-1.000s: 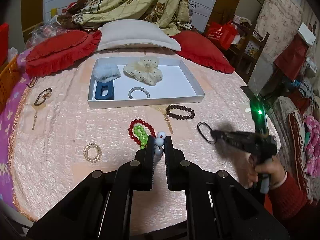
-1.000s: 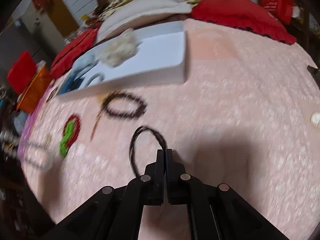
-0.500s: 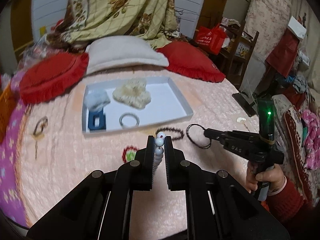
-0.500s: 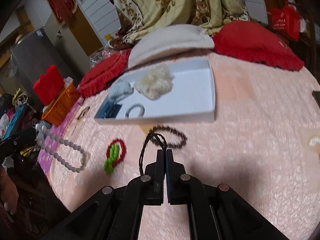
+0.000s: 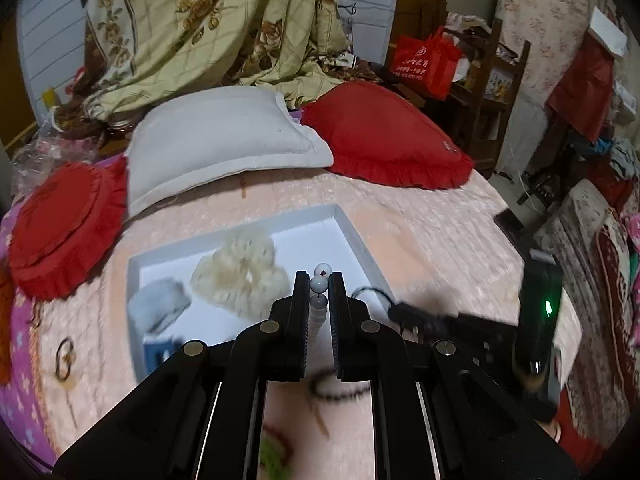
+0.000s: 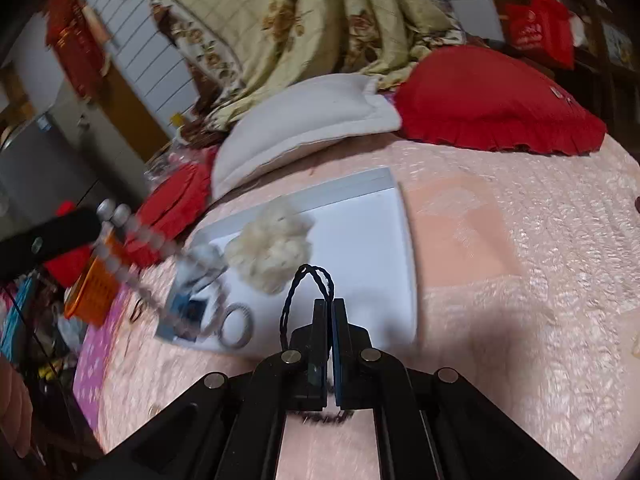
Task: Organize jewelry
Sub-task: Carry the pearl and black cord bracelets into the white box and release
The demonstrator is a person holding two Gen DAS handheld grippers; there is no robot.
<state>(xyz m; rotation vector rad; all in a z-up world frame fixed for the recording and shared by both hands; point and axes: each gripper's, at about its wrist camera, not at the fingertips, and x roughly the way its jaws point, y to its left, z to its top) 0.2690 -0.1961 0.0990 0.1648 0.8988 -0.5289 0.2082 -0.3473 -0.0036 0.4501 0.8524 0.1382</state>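
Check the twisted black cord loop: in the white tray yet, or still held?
Held. The right tool is shut on the twisted black cord loop, which stands above the white tray, not lying in it.

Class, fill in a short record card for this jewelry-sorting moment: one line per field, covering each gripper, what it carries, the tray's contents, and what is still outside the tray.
left gripper: shut on white bead necklace
right gripper: shut on black cord loop
white tray: lying on the pink bedspread
in the tray: cream scrunchie, pale blue scrunchie, blue clip, silver bangle
outside the tray: dark bead bracelet, green beads, metal clasp
position: both grippers over the tray's near edge
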